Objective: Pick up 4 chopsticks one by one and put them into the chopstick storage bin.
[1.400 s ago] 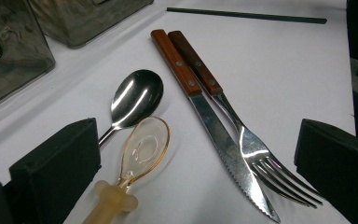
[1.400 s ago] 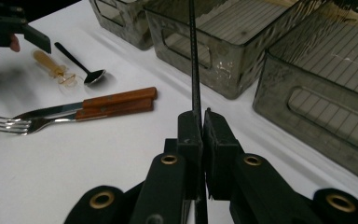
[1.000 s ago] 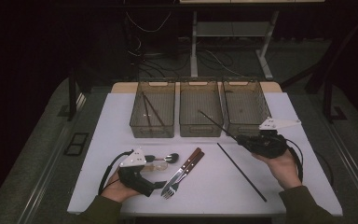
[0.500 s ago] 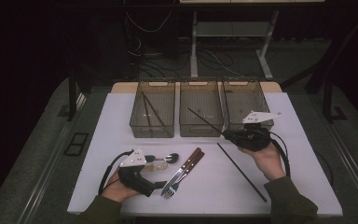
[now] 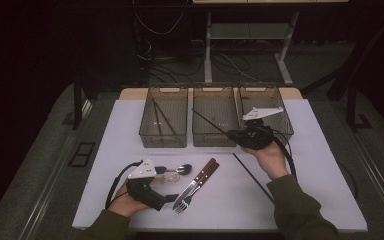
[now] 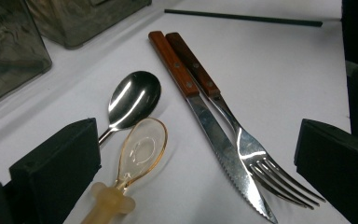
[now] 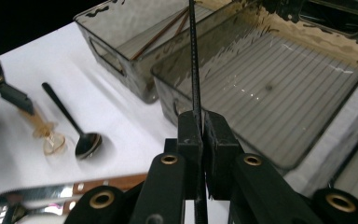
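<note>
R gripper [image 5: 232, 134]: I have its jaws clamped tight on a thin black chopstick [image 5: 209, 122], grip near one end, long free end sticking out up-left over the middle bin [image 5: 215, 116]. In the right gripper view the stick runs straight up from between the jaws, over that bin's ribbed floor. Left bin [image 5: 163, 117] already has two brownish sticks lying in it; right bin [image 5: 266, 102] contents can't tell, hand and gripper partly in front.

L gripper [image 5: 167, 198]: resting low on the surface [image 5: 325, 175], jaws wide apart, holding nothing. Ahead of it in the left gripper view: metal spoon [image 6: 131, 98], clear amber spoon [image 6: 140, 149] just beside it, knife [image 6: 200, 112] and fork [image 6: 242, 140] side by side with wooden handles touching. Second black chopstick [image 5: 252, 177] lies on the surface near my R forearm.

Judgement: looks like sorting cutlery into bins; stick prob. headed for left bin w/ the others.

Risks:
- end grip, long lever → stick may pivot or slip in jaws if tip clips a bin wall.
- tip catching the rim btwn bins could shove a bin.
- release over middle bin = wrong bin.
- R sleeve near the loose chopstick; could sweep it off the surface edge.
</note>
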A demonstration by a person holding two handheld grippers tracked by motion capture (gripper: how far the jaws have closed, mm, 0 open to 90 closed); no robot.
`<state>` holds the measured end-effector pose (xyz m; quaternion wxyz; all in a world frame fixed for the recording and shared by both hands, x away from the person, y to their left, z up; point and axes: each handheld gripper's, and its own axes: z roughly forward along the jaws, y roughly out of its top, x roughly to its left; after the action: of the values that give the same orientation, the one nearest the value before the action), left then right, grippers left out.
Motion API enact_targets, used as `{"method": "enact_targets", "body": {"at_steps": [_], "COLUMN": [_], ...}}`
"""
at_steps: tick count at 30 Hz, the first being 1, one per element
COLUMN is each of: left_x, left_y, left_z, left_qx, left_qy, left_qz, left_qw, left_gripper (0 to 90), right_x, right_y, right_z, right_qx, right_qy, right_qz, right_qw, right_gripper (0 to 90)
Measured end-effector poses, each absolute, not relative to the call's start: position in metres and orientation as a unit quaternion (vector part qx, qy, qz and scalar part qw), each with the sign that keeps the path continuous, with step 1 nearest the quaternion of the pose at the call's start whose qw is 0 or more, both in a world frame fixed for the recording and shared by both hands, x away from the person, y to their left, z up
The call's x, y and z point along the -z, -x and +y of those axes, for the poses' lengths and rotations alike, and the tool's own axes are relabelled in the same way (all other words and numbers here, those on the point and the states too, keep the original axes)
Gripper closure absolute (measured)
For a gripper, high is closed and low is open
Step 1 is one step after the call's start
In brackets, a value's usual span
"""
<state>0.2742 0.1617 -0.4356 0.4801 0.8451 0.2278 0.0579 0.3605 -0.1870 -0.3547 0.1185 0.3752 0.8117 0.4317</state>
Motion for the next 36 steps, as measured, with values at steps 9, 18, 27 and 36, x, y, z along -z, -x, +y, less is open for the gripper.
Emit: {"method": "enact_targets", "body": {"at_steps": [9,18,27,36], "left_x": [0.436,0.435,0.435,0.434], "left_y": [-0.274,-0.275,-0.274,-0.274], "left_z": [0.162,0.163,0.163,0.162], "left_qx": [-0.057,-0.054,-0.056,-0.054], "left_qy": [-0.846,-0.844,-0.844,-0.843], "left_qz": [0.230,0.232,0.228,0.230], "left_qw": [0.478,0.481,0.482,0.483], "left_gripper": [0.0,0.0,0.0,0.0], "right_x": [0.347,0.350,0.348,0.352], "right_y": [-0.387,-0.414,-0.439,-0.461], "right_z": [-0.155,-0.116,-0.078,-0.049], "right_qx": [-0.429,-0.411,-0.401,-0.390], "right_qy": [-0.385,-0.392,-0.400,-0.420], "right_qz": [0.809,0.815,0.817,0.813], "right_qw": [0.117,0.113,0.110,0.107], "right_gripper": [86.0,86.0,85.9,85.9]}}
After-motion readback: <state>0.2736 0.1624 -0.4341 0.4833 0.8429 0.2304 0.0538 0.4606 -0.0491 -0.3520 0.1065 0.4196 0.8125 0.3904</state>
